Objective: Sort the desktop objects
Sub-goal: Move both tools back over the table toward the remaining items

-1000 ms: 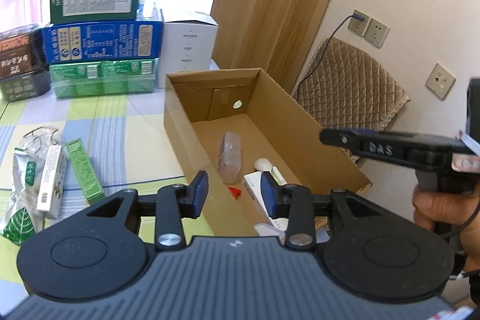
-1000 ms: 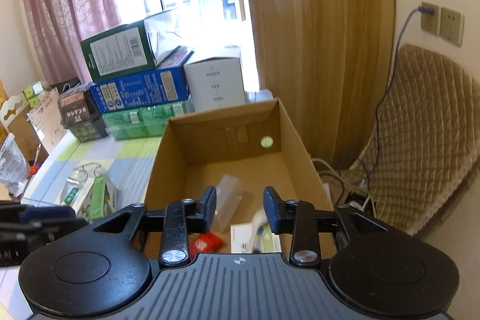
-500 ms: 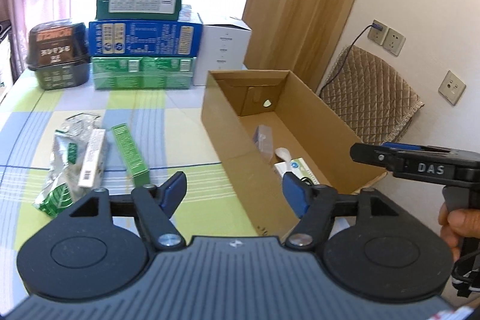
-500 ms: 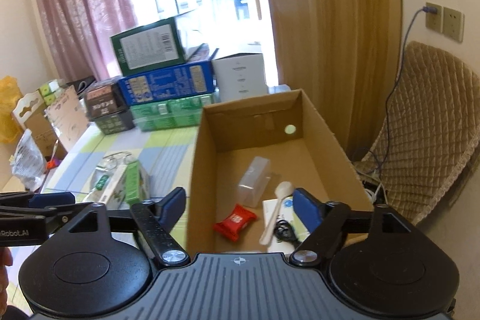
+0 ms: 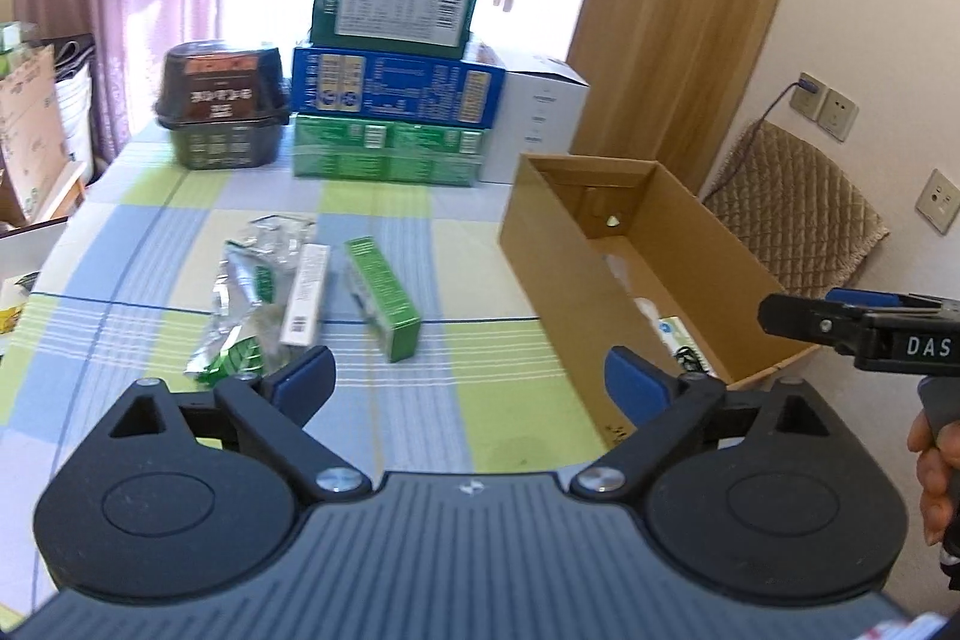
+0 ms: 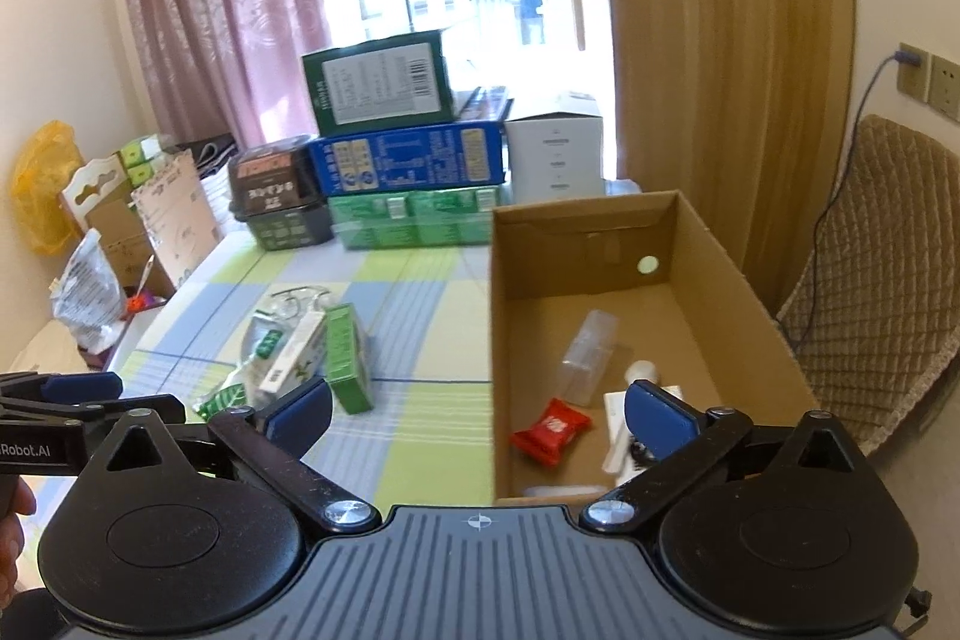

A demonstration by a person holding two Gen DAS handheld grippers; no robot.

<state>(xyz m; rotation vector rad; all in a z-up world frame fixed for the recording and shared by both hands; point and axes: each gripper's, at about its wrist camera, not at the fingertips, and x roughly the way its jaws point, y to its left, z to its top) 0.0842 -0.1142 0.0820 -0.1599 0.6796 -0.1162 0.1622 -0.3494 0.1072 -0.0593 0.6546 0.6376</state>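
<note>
- Three items are left on the table (image 5: 456, 220): a green box (image 5: 384, 295), a white box (image 5: 306, 295) and a foil pouch (image 5: 240, 307), beside my carton (image 6: 738, 274), which holds a red packet (image 6: 549, 430).
- My left gripper (image 5: 468, 382) and right gripper (image 6: 477, 415) are both opening, nothing between the jaws.
- Between picks, I judge; next, reach for the green box.

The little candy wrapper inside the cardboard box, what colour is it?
Red, clearest in the right wrist view.
</note>
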